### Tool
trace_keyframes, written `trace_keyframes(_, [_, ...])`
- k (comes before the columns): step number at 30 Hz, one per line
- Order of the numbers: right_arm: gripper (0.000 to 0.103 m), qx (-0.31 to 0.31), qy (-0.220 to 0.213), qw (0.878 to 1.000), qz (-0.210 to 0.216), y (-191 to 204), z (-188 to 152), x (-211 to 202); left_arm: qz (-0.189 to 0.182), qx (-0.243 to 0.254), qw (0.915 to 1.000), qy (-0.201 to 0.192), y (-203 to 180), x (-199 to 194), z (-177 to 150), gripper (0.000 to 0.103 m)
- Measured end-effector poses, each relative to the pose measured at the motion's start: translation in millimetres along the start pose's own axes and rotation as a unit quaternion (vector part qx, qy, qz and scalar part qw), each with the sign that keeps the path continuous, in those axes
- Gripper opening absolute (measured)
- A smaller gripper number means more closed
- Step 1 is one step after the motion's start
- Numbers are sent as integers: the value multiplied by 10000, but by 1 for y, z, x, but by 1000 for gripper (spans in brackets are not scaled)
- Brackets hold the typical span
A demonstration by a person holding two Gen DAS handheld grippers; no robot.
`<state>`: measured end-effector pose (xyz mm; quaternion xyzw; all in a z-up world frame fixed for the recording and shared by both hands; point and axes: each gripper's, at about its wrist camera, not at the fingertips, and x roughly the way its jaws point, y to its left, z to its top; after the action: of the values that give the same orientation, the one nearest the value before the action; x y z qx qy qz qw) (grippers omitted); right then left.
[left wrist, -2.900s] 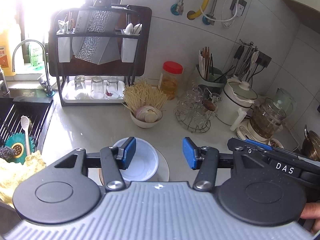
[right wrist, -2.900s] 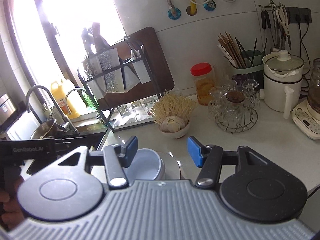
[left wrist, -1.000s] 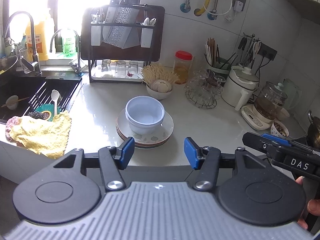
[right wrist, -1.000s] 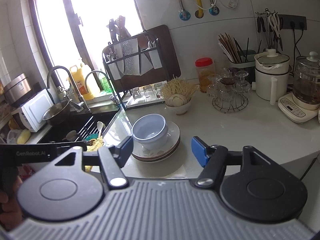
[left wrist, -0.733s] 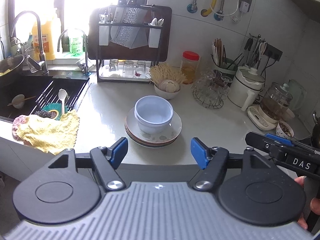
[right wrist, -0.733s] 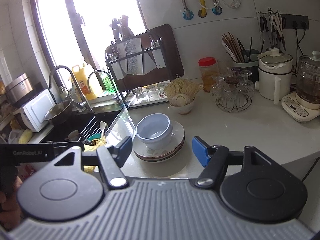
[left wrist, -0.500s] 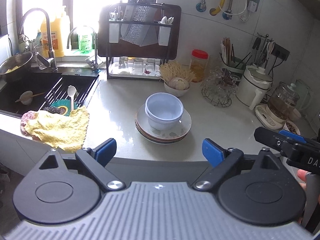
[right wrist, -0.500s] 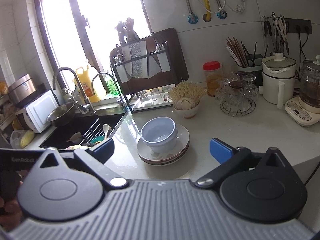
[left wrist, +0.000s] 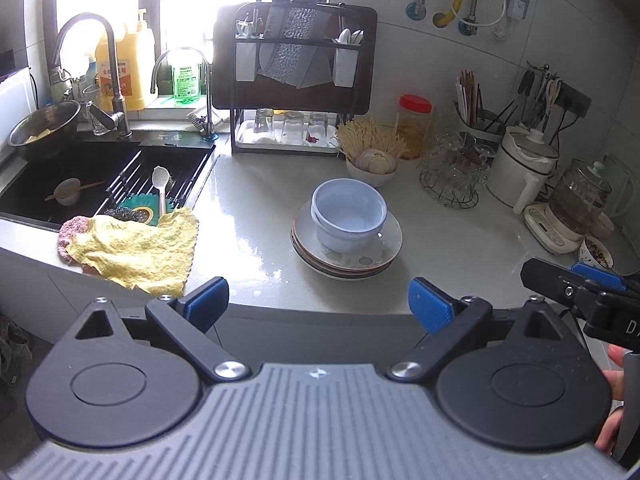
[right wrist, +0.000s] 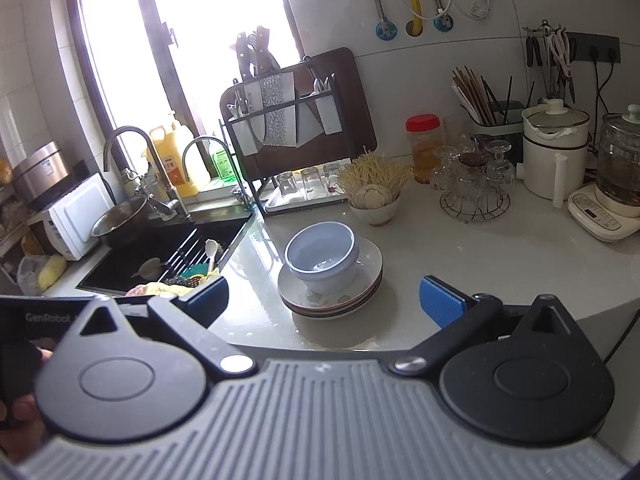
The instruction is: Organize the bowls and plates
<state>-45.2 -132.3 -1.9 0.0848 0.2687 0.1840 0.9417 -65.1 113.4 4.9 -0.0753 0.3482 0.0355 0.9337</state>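
Pale blue bowls (left wrist: 348, 216) sit nested on a stack of plates (left wrist: 348, 256) in the middle of the grey counter; the bowls (right wrist: 322, 256) and plates (right wrist: 332, 300) also show in the right wrist view. My left gripper (left wrist: 318, 306) is open and empty, held back off the counter's front edge, short of the stack. My right gripper (right wrist: 322, 302) is open and empty, also back from the edge. The right gripper's body (left wrist: 592, 300) shows at the right edge of the left wrist view.
A black sink (left wrist: 92, 180) with a yellow cloth (left wrist: 132, 244) lies left. A dark dish rack (left wrist: 292, 80) with glasses stands behind. A small bowl of garlic (left wrist: 372, 164), a wire glass stand (left wrist: 452, 176), a white cooker (left wrist: 524, 168) and a kettle (left wrist: 580, 208) stand right.
Both grippers have pulled back and up from the stack, past the counter's edge, and their jaws have opened wider. The bowls and plates have stayed in place.
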Motion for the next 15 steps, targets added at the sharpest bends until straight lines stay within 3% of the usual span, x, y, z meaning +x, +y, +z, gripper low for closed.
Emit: trace_keyframes(15, [103,-72,-37,10000,39,-1,-6,-9,1,-4,10000,34,-10,-9,-13,98])
